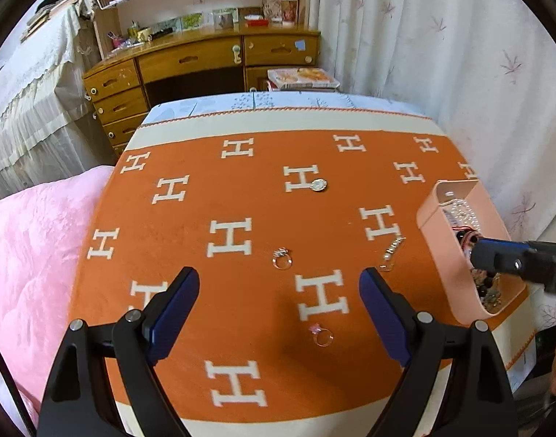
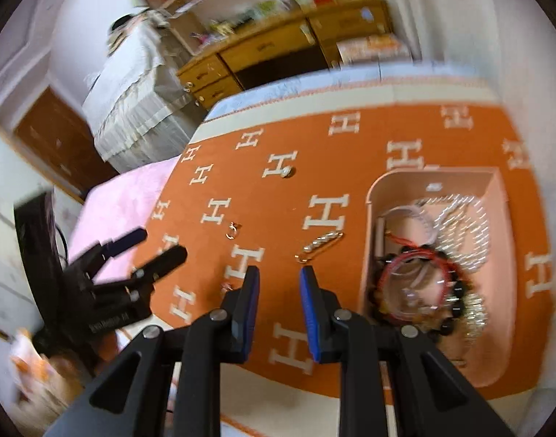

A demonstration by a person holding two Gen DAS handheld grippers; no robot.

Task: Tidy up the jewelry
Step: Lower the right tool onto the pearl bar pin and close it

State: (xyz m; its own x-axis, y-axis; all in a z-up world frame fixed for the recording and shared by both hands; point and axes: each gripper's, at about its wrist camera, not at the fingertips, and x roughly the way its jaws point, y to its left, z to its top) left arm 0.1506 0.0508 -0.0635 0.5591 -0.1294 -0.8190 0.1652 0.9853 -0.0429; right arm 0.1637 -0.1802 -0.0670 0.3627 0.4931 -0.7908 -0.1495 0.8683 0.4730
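The orange blanket (image 1: 241, 291) with the white H pattern covers what looks like a bed, and the loose jewelry is scattered across it. The left tool (image 1: 280, 289) hangs over the blanket with its blue pads spread wide, gripping nothing. Between and just ahead of its fingers sits a silver ring (image 1: 281, 259), and a pink-stone ring (image 1: 322, 334) lies closer in. A pearl clip (image 1: 391, 253) lies near the pink tray (image 1: 445, 255), and a round brooch (image 1: 318, 184) sits further back. The right tool (image 2: 280, 273) is parted too, with a narrower gap and nothing between the pads, just left of the tray. That tray holds bracelets and a pearl strand, though the right wrist view is blurry, so I can't sort every piece.
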